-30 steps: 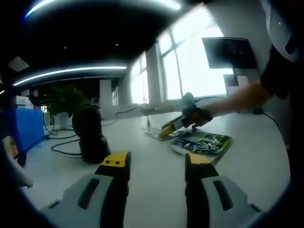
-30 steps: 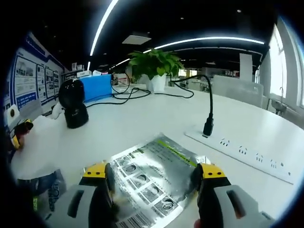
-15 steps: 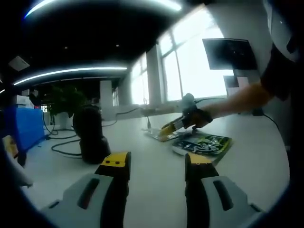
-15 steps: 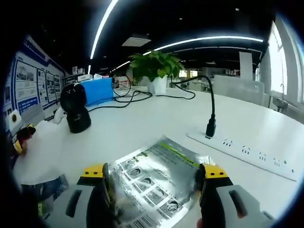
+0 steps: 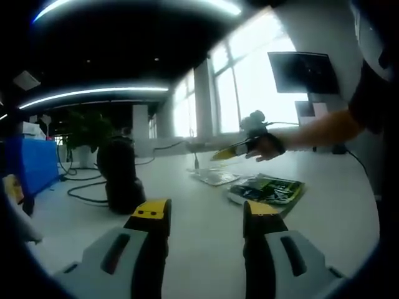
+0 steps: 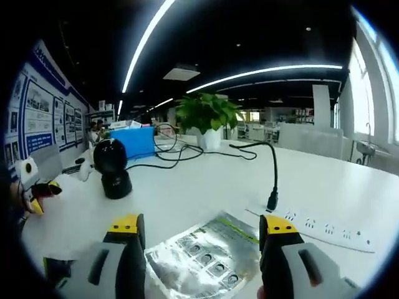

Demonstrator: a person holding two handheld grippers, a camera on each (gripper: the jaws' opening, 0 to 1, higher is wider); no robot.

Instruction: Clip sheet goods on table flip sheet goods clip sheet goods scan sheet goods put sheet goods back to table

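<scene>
right gripper [image 6: 202, 233] — fingers apart | silver sheet [image 6: 202, 261] flat on table [image 6: 199, 187]

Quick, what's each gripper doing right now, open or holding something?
Left gripper: open, fingers apart over bare table, holding nothing.
Right gripper: open, fingers spread above the silver sheet pack, not gripping it.

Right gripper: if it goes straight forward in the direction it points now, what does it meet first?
Probably the silver sheet pack, lying flat on the white table between the open jaws of the right gripper. Beyond it lies bare tabletop, then the potted plant. Depth is hard to judge here.
</scene>
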